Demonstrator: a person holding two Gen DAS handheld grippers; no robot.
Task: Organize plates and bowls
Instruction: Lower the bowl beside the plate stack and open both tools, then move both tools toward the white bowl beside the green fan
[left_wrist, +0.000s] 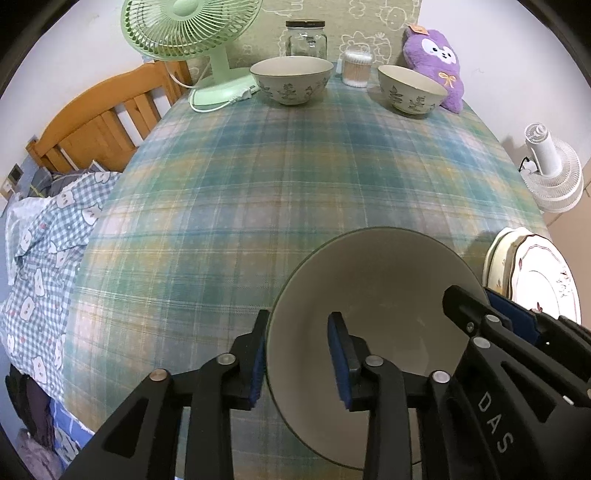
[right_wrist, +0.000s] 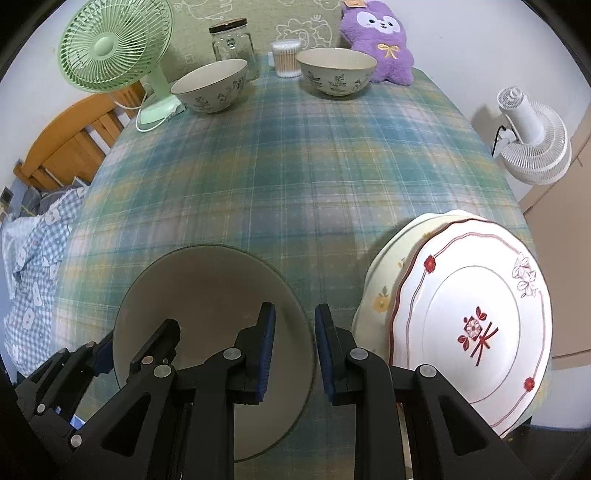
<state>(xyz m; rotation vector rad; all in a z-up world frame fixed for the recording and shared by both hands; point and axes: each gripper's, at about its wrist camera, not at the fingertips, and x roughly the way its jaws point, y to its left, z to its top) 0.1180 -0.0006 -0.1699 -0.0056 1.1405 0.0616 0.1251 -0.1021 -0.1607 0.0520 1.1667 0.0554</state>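
A plain cream bowl (left_wrist: 388, 295) (right_wrist: 207, 288) stands at the near edge of the plaid table (left_wrist: 258, 192). My left gripper (left_wrist: 297, 350) (right_wrist: 136, 339) straddles its left rim, one finger outside and one inside; the inner pad stands clear of the wall, so it is open. On the opposite rim my right gripper (right_wrist: 295, 350) (left_wrist: 484, 306) is shut on the bowl. Right of the bowl lies a stack of plates (right_wrist: 472, 314) (left_wrist: 543, 280), a red-flowered one on top. Two leaf-patterned bowls (left_wrist: 291, 81) (left_wrist: 412, 90) stand apart at the far end.
Along the back edge stand a green fan (left_wrist: 192, 29), a glass jar (left_wrist: 306, 38), a tub of cotton swabs (left_wrist: 356, 68) and a purple plush toy (left_wrist: 436, 62). A bed with a checked cover (left_wrist: 48, 229) lies left of the table, a white fan (left_wrist: 554, 173) right.
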